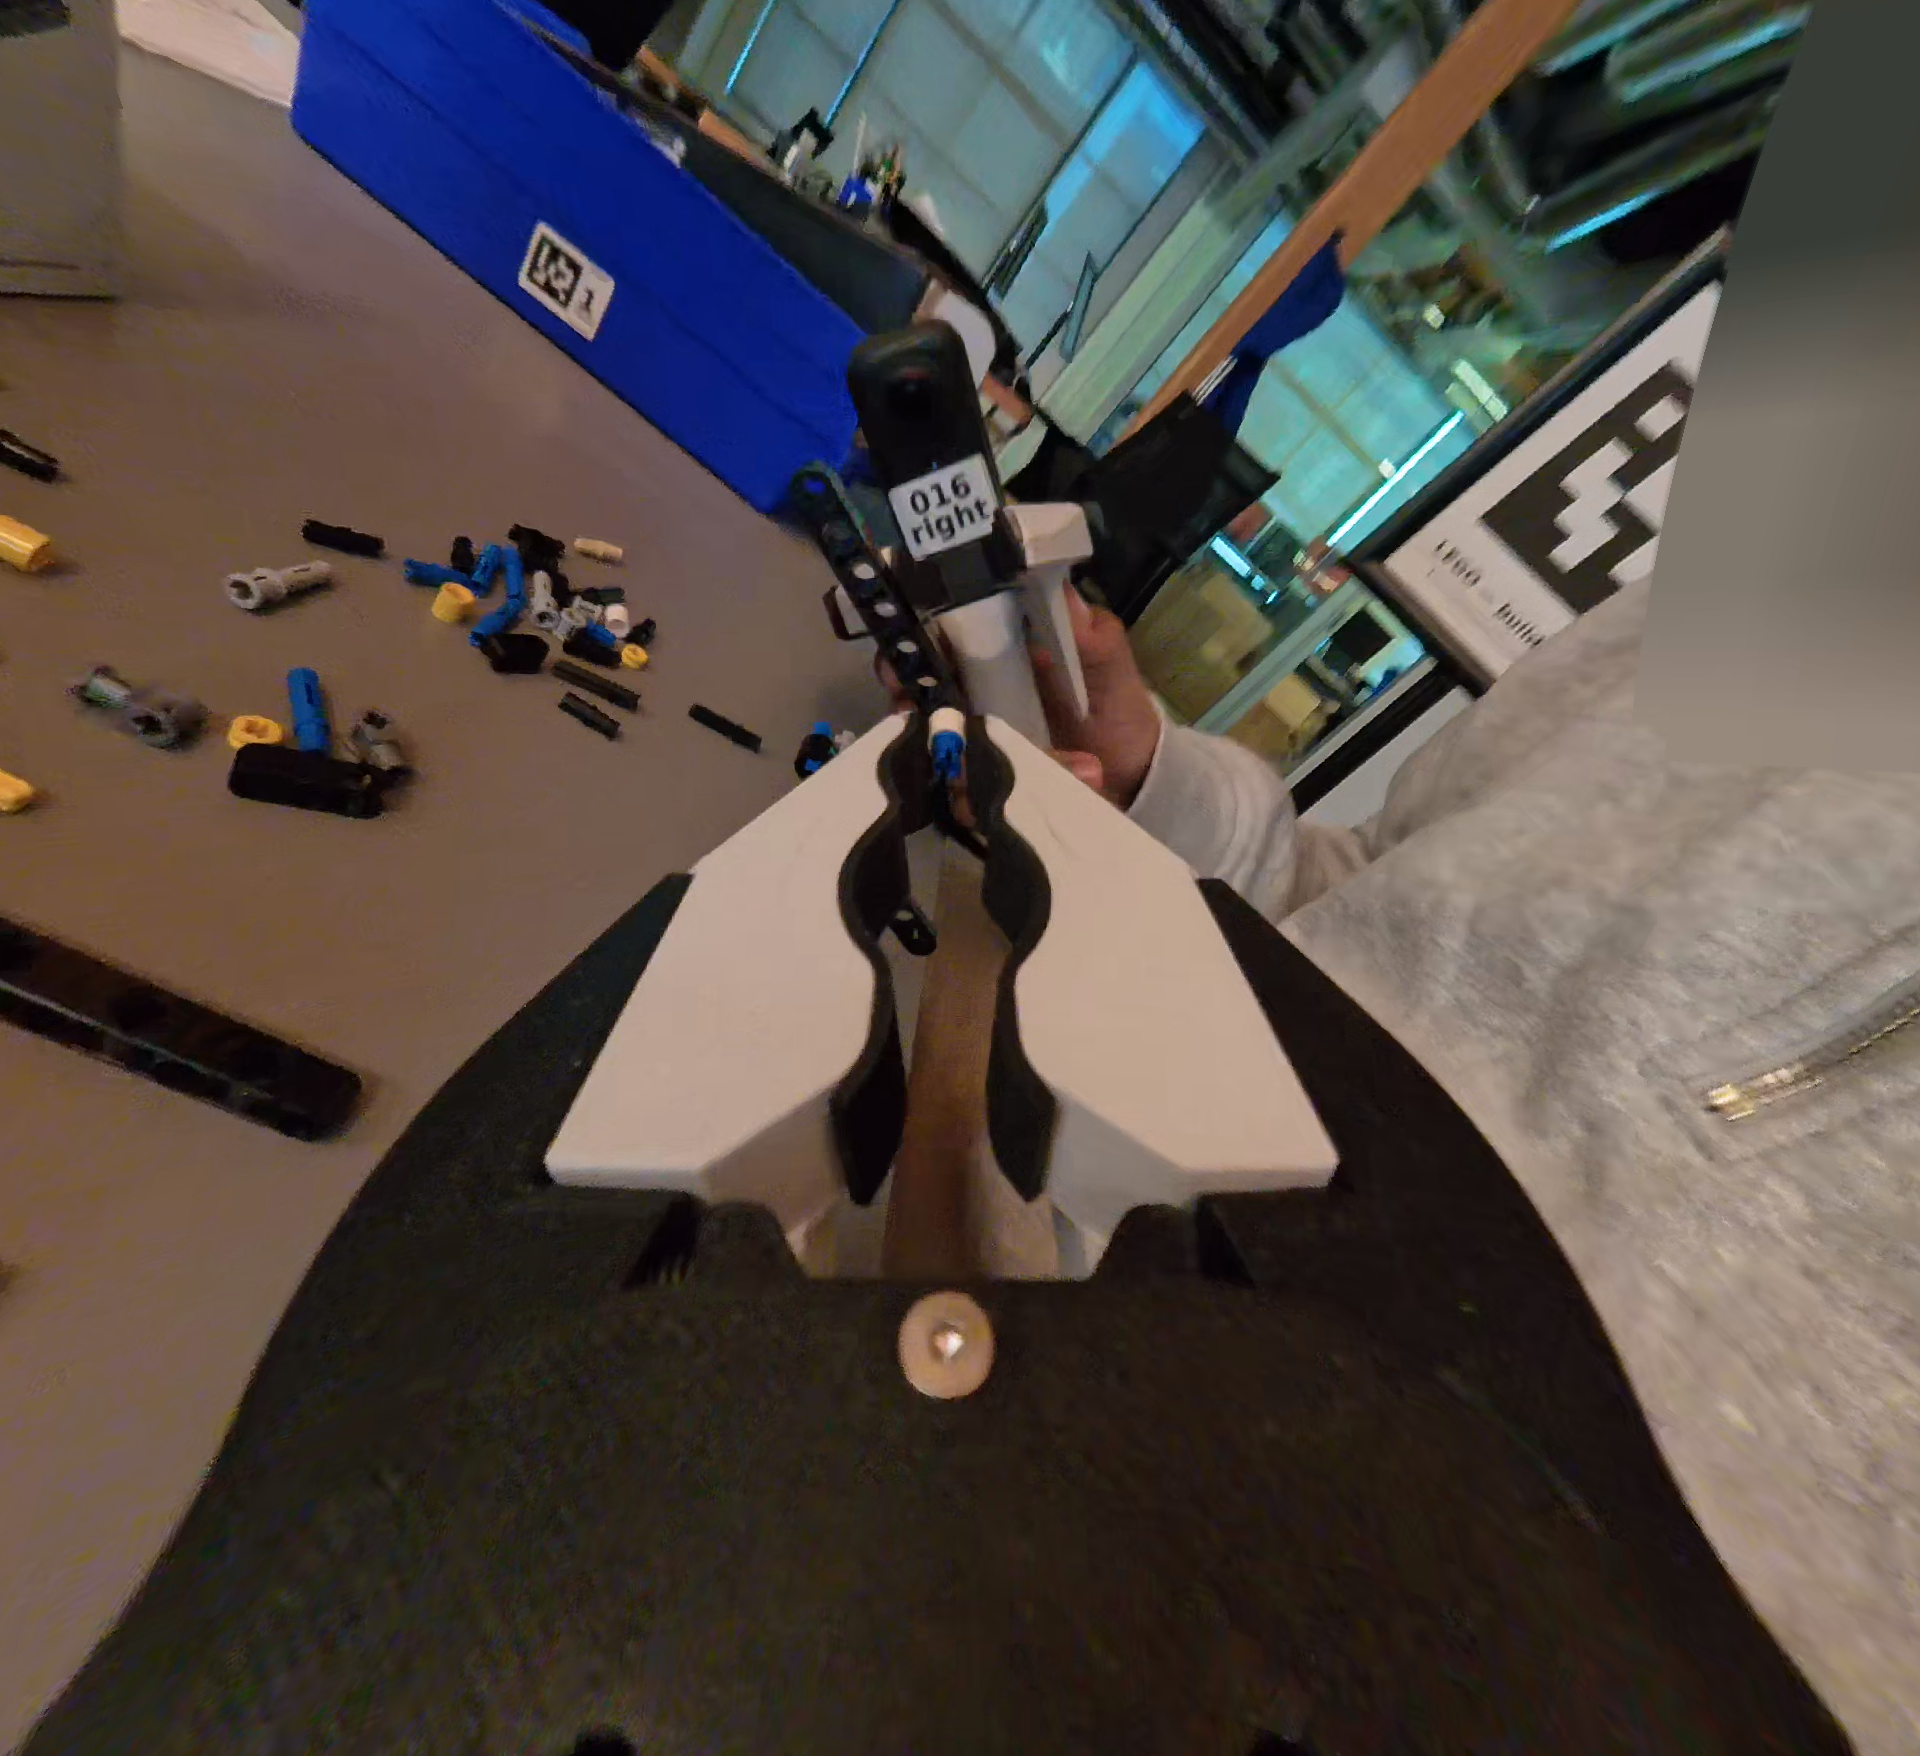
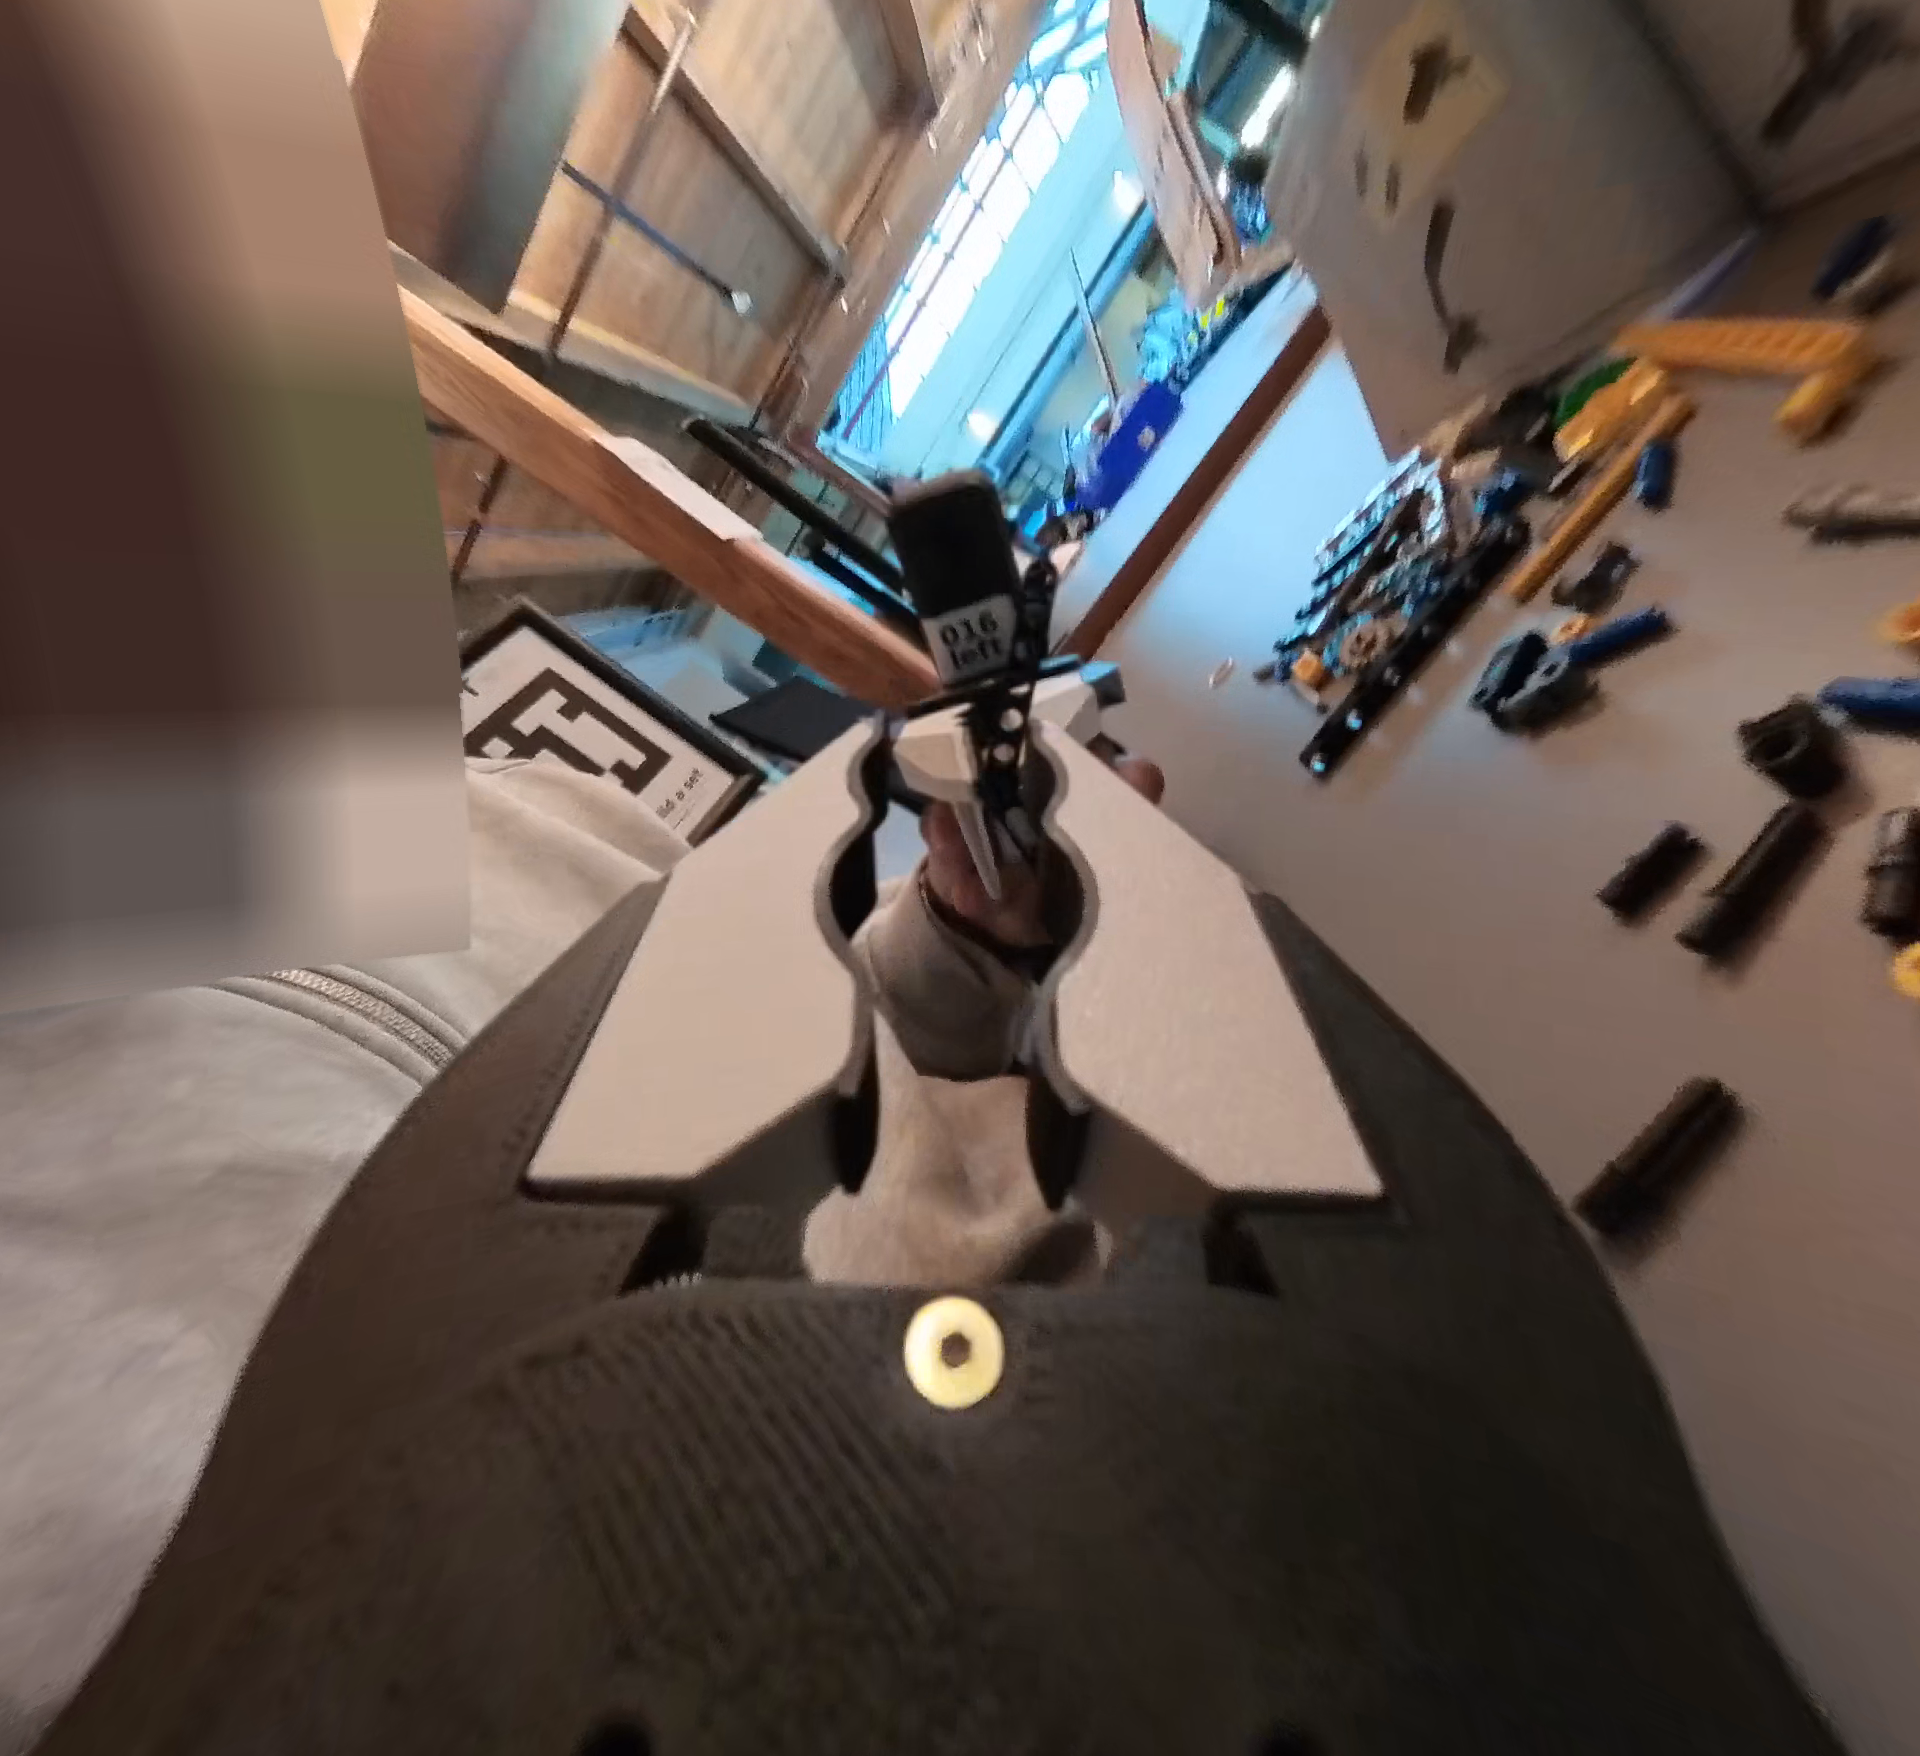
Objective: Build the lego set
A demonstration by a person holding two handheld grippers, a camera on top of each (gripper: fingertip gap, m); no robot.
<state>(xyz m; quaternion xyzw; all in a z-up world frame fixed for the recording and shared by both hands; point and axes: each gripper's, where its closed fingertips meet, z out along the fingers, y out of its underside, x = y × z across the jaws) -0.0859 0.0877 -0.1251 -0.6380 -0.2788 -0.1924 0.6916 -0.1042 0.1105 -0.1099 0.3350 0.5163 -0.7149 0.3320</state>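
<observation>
My left gripper (image 1: 941, 776) is shut on a small blue pin with a white tip (image 1: 944, 732), held in the air above the grey table (image 1: 436, 875). Facing it, my right gripper (image 2: 987, 756) is shut on a black beam with holes (image 2: 1029, 626), which stands nearly upright between its tips. In the left wrist view the beam (image 1: 868, 579) sits just beyond the pin, slanted, in front of the right gripper's body. The pin's tip is close to the beam's lower end; I cannot tell if they touch.
Loose blue, black, yellow and grey pieces (image 1: 520, 600) lie scattered on the table, with a long black beam (image 1: 177, 1041) nearer. A blue bin (image 1: 499, 168) stands behind. A part-built assembly (image 2: 1403, 584), yellow beams (image 2: 1745, 345) and a white box (image 2: 1507, 148) lie to the right. A grey sleeve (image 1: 1558, 1031) is close.
</observation>
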